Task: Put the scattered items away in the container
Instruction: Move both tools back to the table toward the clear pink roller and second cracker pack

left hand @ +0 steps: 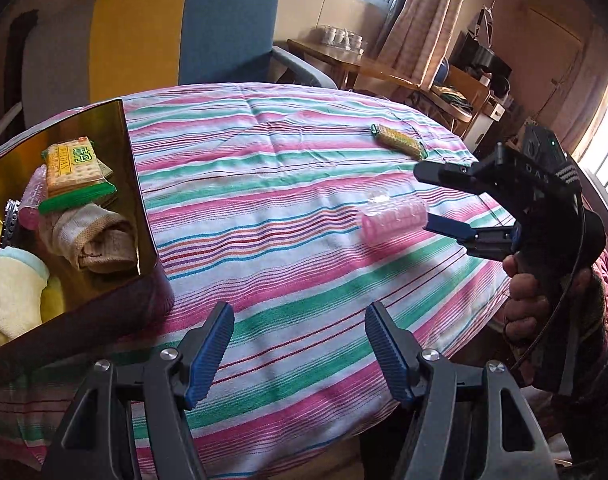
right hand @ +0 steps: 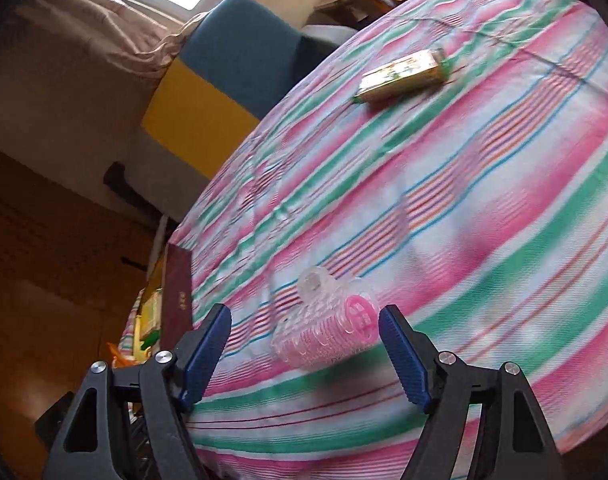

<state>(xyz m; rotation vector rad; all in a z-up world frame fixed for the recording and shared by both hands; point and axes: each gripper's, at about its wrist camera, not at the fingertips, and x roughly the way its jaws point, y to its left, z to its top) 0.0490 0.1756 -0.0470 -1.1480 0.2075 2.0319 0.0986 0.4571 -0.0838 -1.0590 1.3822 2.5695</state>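
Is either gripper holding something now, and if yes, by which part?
Nothing is held. The right gripper is open, its fingers either side of the pink hair roller without touching. The left gripper is open and empty.

From my left view, bare striped cloth fills the centre of the worktop (left hand: pixel 288 184). The gold-lined, dark-walled box (left hand: pixel 132 184) blocks the left edge. At right, the pink plastic hair roller (left hand: pixel 394 216) and right tongs (left hand: pixel 422 196) crowd the passage; the green-edged cracker packet (left hand: pixel 400 142) sits upper right.
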